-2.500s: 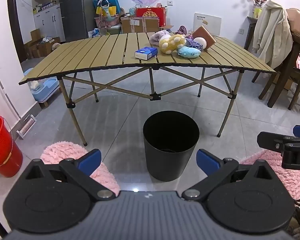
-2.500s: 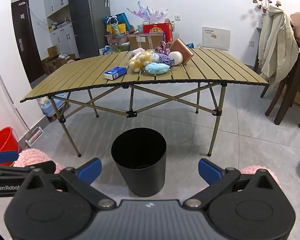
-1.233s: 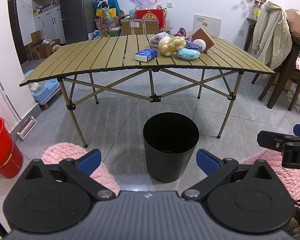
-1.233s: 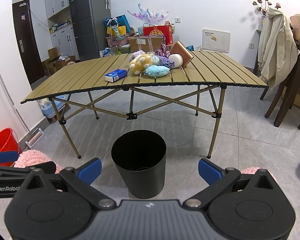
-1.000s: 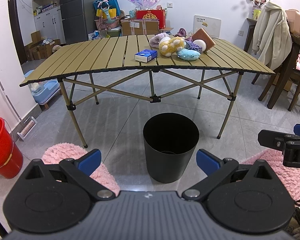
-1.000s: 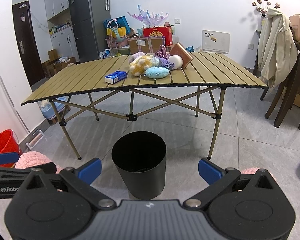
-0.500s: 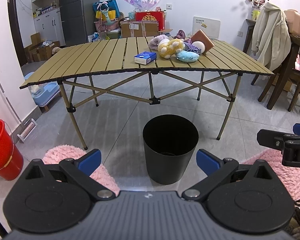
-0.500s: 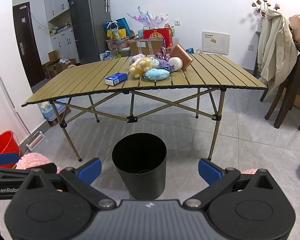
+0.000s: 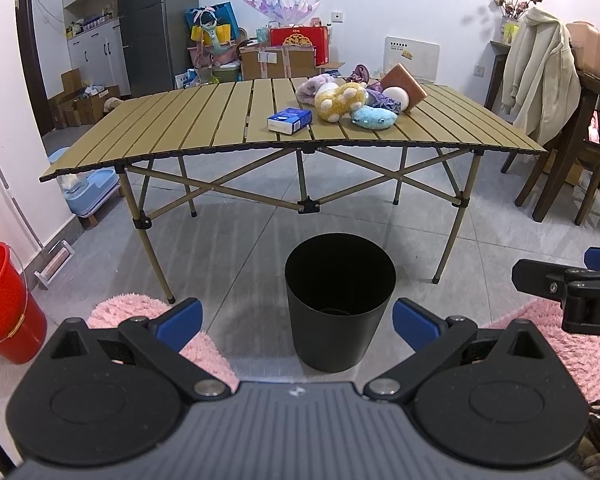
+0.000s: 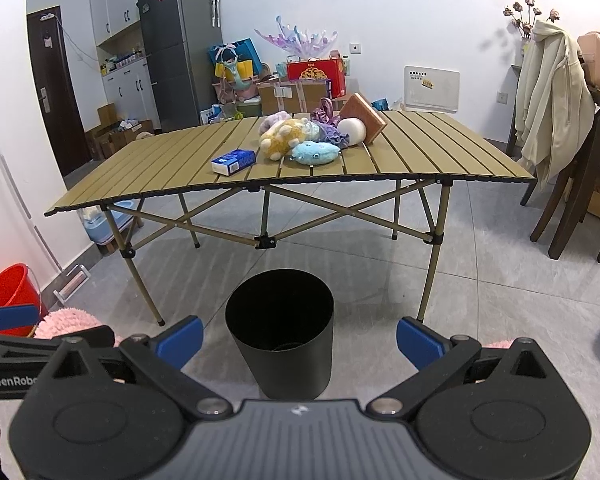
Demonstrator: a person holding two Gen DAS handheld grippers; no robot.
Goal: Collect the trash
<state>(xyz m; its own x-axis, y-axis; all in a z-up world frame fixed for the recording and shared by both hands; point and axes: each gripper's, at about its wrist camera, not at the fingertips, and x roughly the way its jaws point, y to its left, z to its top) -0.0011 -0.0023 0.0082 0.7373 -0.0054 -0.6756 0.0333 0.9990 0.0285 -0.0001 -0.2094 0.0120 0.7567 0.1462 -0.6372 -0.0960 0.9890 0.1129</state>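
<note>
A black trash bin (image 9: 340,300) stands on the floor in front of a slatted folding table (image 9: 204,128); it also shows in the right wrist view (image 10: 280,336). On the table lie a blue and white box (image 9: 290,121) (image 10: 234,162), a yellow plush (image 9: 340,101), a blue plush (image 9: 374,118), a white ball (image 9: 396,98) and a brown block (image 9: 404,86). My left gripper (image 9: 296,320) is open and empty, above and just short of the bin. My right gripper (image 10: 298,340) is open and empty, beside the left one.
A red bucket (image 9: 4,300) stands at the left wall. Pink fluffy rugs (image 9: 140,312) lie on the floor either side of the bin. Wooden chairs with a coat (image 9: 540,80) stand at the right. Boxes, bags and a fridge (image 10: 180,40) line the back wall.
Both grippers have risen slightly, so the table top shows flatter and the bin sits lower in view. Both stay open and empty.
</note>
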